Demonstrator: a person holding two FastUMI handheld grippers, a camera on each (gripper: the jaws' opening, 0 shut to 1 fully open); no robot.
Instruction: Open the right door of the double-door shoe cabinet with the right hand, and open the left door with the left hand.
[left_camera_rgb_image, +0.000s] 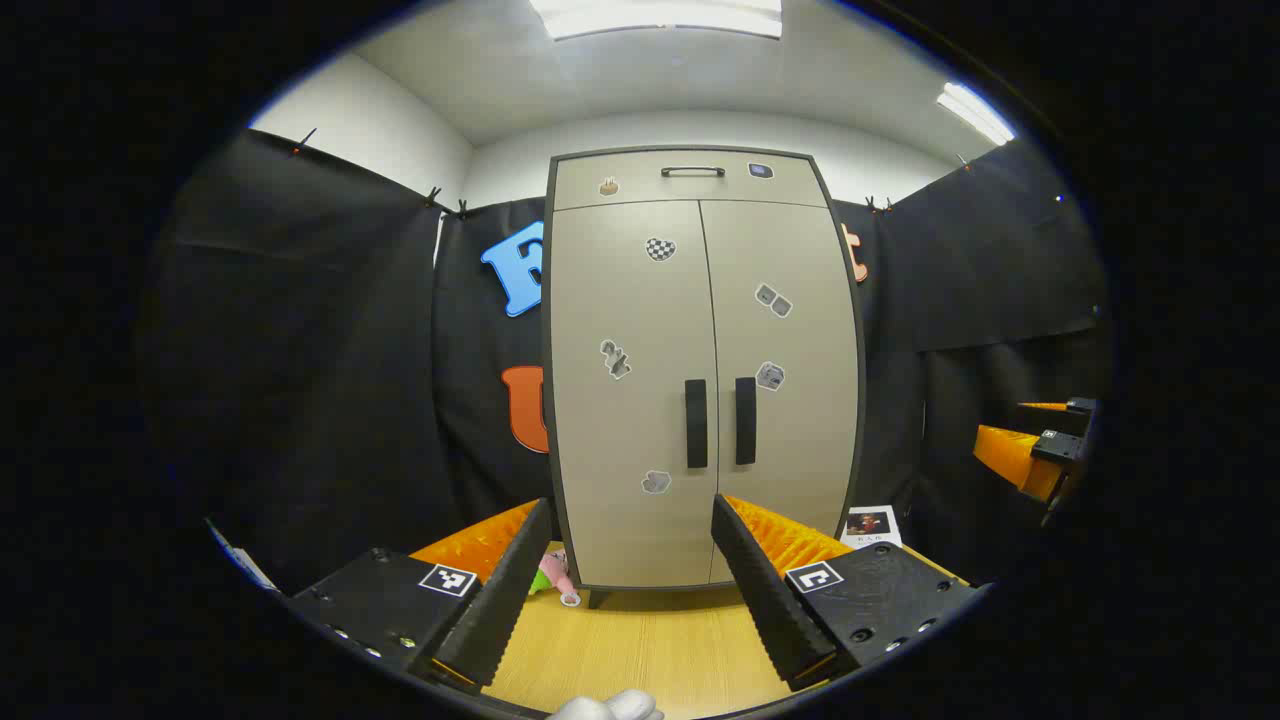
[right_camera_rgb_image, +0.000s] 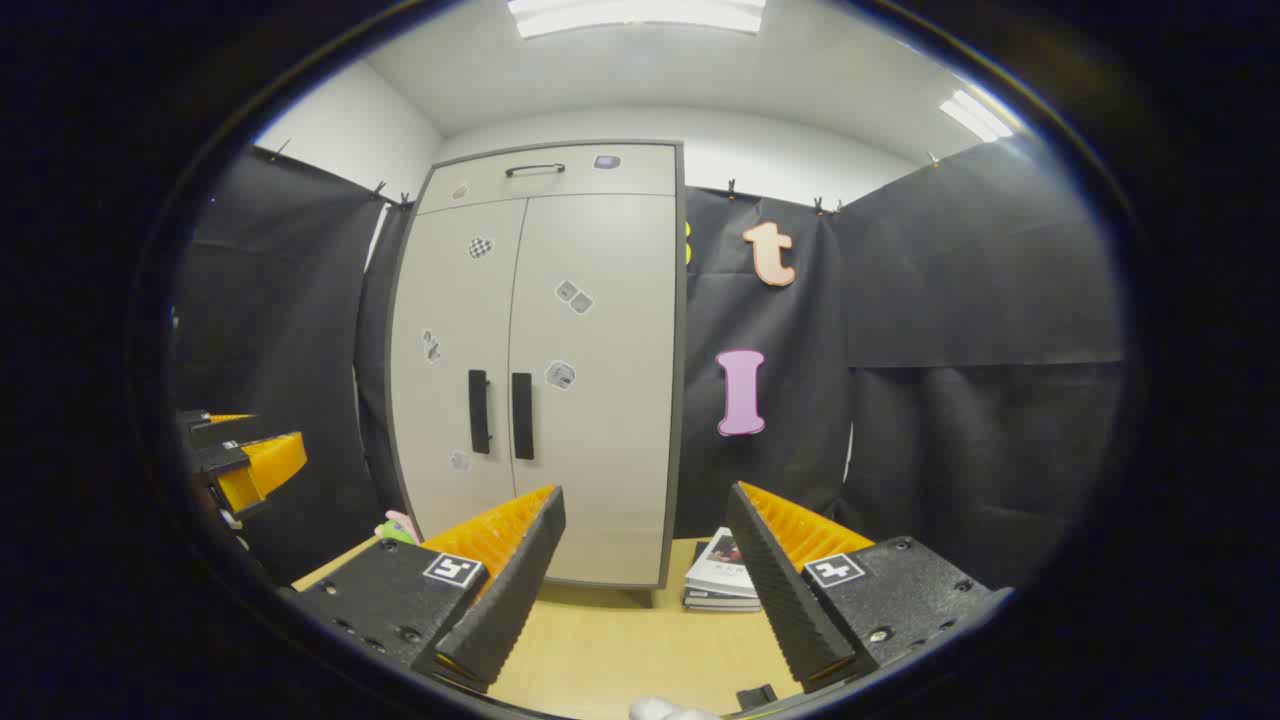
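Beige double-door shoe cabinet (left_camera_rgb_image: 700, 380), both doors closed, stickers, black handles (left_camera_rgb_image: 720, 422)

You are facing black cloth (right_camera_rgb_image: 980, 300) hanging across the booth's walls, clipped along its top edge. Above it, white walls (left_camera_rgb_image: 400, 150) and ceiling are showing, with ceiling light panels (left_camera_rgb_image: 655, 15) glowing. A pale wooden bench (left_camera_rgb_image: 650, 650) is stretching underneath.

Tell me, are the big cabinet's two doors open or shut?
Shut. Both doors of the cabinet lie flat and level, meeting at a thin middle seam, with the two black handles side by side. Nothing inside shows.
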